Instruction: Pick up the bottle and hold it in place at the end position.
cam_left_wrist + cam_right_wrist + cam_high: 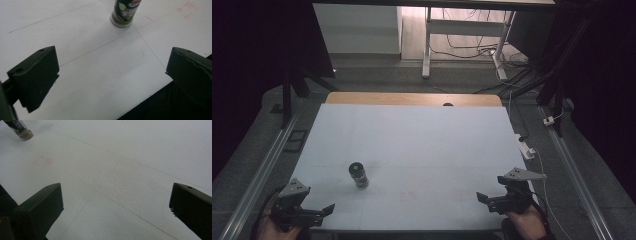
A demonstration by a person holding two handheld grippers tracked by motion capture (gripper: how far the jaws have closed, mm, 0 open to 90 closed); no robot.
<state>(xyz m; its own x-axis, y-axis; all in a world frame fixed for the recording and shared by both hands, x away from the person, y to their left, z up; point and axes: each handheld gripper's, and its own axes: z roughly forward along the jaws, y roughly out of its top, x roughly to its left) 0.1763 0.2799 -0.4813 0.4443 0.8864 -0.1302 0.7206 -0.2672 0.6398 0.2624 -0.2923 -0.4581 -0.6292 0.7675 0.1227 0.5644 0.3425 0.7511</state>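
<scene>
Spice jar (358, 174) upright on white table (412, 140), untouched
Left gripper (319, 212) at seven o'clock of jar, right gripper (484, 200) at four o'clock; both jaws spread wide, empty

My fingers (35, 78) are matt black, like hard plastic, with blunt moulded edges and small screw holes; those on my right gripper (117, 210) look the same, dull with a faint sheen along the top edge. The worktop (422, 145) is covered in a white matt sheet, paper-like, finely grained and pebbly close up, crossed by thin pencil-like lines and faint red marks. Its far edge shows a strip of bare pale wood (412, 98). The little jar (124, 12) looks like clear glossy glass or plastic with a shiny printed dark label, and a dark lid (356, 168). The grey plate (524, 174) on my right gripper looks flat and matt
</scene>
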